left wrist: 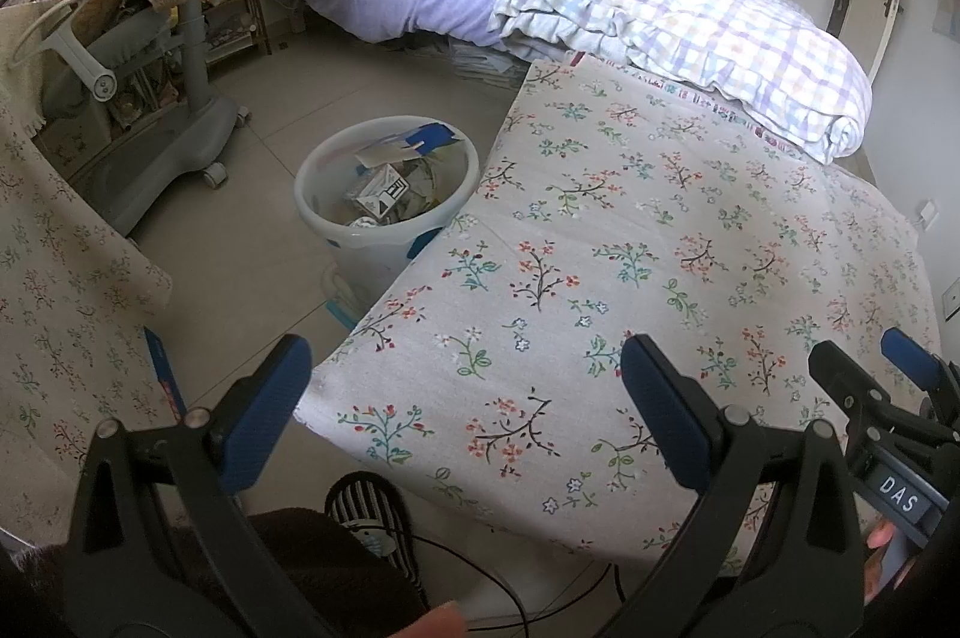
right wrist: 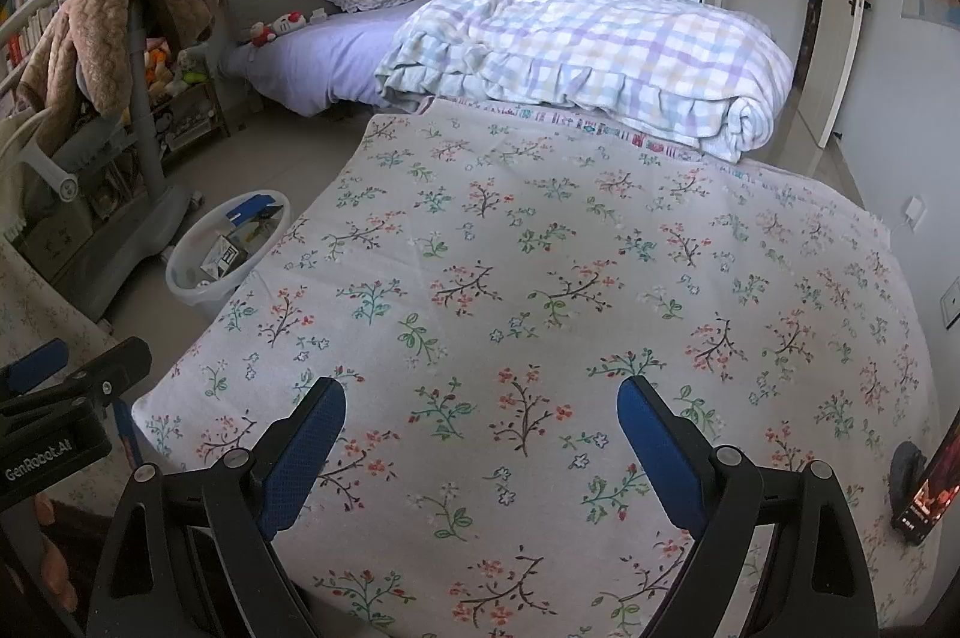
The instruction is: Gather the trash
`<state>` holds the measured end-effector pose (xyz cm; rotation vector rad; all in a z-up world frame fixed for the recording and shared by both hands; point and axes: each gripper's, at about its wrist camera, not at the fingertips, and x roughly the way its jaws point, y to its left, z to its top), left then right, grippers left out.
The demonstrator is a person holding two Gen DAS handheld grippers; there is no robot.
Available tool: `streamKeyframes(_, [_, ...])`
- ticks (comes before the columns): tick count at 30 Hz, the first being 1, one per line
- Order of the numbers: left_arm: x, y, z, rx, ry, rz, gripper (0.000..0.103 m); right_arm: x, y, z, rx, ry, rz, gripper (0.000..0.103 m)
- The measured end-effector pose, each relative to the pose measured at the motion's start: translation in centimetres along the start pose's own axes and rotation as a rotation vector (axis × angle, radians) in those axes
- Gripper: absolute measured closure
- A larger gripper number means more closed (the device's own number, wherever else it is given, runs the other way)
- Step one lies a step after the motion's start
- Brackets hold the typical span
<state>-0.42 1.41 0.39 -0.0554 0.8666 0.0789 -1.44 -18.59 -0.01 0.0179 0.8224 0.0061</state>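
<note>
Floral cotton covers the table (right wrist: 540, 278) under both your tools; your left gripper (left wrist: 465, 416) hangs released over its near left corner, blue pads wide apart with nothing between them; your right gripper (right wrist: 480, 446) is likewise spread and empty above the cloth's near middle. The white bin (left wrist: 384, 194) stands on the tiled floor just left of the table's edge, already holding paper and card trash (left wrist: 390, 182); a folded checked quilt (right wrist: 588, 62) lies at the far end.
</note>
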Motion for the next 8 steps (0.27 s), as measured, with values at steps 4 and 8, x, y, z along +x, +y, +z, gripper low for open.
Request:
streamKeyframes(4, [0.19,0.11,-0.08,0.007,0.005,0.000,0.001,0.17,-0.03,-0.11,0.003,0.002,0.001,0.010])
streamKeyframes(8, [0.42,-0.11,-0.20,0.018,0.012,-0.001,0.001,0.67,0.00,-0.34,0.006,0.009,0.006,0.010])
